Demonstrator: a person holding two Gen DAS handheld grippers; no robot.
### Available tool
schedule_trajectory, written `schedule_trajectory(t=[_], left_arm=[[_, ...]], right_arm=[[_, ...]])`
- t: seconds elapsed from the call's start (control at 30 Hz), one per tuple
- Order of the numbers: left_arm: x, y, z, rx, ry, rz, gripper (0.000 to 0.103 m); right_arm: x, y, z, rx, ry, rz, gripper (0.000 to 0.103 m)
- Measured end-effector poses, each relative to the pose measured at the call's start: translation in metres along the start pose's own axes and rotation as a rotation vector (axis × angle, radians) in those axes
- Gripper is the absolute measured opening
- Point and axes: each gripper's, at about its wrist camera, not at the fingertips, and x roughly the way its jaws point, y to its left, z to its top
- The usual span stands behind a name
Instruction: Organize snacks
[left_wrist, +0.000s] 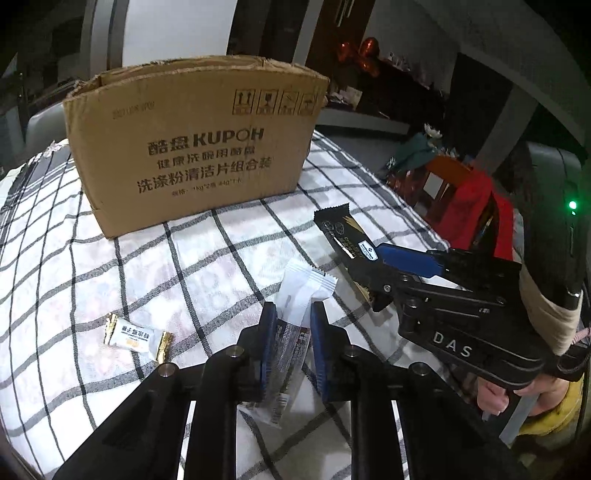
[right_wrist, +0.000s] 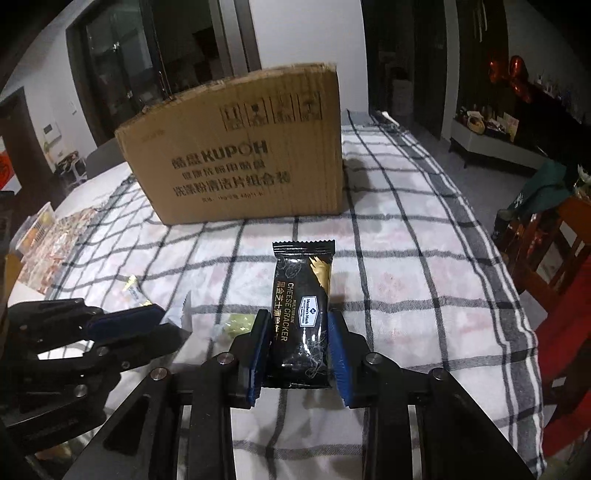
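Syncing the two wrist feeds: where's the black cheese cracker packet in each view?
Left wrist: black cheese cracker packet right of centre, held in the right tongs.
Right wrist: black cheese cracker packet bottom centre, clamped between the tong fingers, pointing at the box.
Shared landmark: KUPOH cardboard box behind it on the checked tablecloth.

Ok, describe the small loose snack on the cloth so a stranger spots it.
Start at the cardboard box on the checked tablecloth. Nearer the camera, left of the left gripper, lies a small white candy. Unlike the other snacks, no gripper touches it, and its ends are gold.
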Motion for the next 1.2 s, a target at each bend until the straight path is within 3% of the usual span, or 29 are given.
schedule_trajectory(t=[0.7, 0.8, 0.9, 1.07, 1.2], left_arm=[[-0.069, -0.003, 0.018, -0.032, -0.230, 0.017, 0.010], [-0.078, -0.003, 0.023, -0.031, -0.257, 0.011, 0.002], [-0.087, -0.002, 0.029, -0.029, -0.288, 0.008, 0.002], [-0.090, -0.002, 0.032, 0.004, -0.295, 0.032, 0.002], [-0.077, -0.002, 0.023, 0.020, -0.238, 0.030, 0.002]], right_arm=[[-0.062, 0.028, 0.029, -0.059, -0.179, 0.059, 0.032], [-0.070, 0.031, 0.035, -0.068, -0.203, 0.067, 0.032], [-0.074, 0.032, 0.040, -0.073, -0.221, 0.070, 0.032], [-0.076, 0.031, 0.042, -0.067, -0.230, 0.073, 0.032], [-0.071, 0.030, 0.036, -0.073, -0.209, 0.070, 0.032]])
